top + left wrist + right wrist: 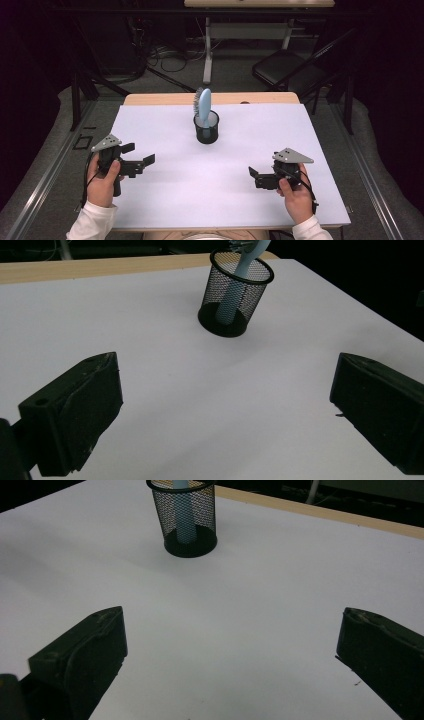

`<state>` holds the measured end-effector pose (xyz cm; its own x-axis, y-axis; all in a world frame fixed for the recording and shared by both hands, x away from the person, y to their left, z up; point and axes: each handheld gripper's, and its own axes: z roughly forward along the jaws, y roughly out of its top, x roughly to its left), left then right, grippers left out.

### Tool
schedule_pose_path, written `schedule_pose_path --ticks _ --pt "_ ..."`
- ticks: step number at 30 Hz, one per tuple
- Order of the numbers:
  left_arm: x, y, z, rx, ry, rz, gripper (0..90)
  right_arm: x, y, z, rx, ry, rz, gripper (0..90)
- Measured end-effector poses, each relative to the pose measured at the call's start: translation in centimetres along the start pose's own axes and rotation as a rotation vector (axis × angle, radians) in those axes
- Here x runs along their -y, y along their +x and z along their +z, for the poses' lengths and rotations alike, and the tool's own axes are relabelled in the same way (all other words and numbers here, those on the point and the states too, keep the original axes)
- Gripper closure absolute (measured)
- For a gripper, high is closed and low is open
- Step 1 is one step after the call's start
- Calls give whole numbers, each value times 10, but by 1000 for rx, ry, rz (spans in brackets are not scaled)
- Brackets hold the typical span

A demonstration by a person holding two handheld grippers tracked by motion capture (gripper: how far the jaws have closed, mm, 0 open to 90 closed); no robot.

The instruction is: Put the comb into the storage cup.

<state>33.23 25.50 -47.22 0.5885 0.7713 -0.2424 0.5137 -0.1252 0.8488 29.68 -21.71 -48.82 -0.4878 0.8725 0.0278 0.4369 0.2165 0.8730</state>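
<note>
A black mesh cup (206, 128) stands upright at the middle back of the white table sheet (165, 200). A light blue hairbrush (204, 107) stands in it handle down, bristle head up. My left gripper (140, 158) is held low at the left, open and empty, well short of the cup. My right gripper (252, 176) is held at the right, also open and empty. In the left gripper view the mesh cup (235, 294) with the hairbrush (236, 285) sits ahead between the wide-apart jaws. In the right gripper view the mesh cup (188, 515) is far ahead, left of centre.
A strip of wooden table edge (150, 98) shows beyond the white sheet. Behind the table are a dark folding chair (290, 67), a white desk leg (207, 50) and cables on the floor. The person's hands and white sleeves enter from the bottom.
</note>
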Motion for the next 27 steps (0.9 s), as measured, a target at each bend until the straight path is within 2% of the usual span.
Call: schedule_pose_path --ticks 8,15,27 --pt "11 6 8 -5 4 23 4 8 -6 2 26 -11 4 0" --pt "16 10 11 6 -10 21 4 15 -12 5 50 -11 22 0" --pt "22 14 14 -3 -7 14 4 23 -21 7 69 -4 44 0"
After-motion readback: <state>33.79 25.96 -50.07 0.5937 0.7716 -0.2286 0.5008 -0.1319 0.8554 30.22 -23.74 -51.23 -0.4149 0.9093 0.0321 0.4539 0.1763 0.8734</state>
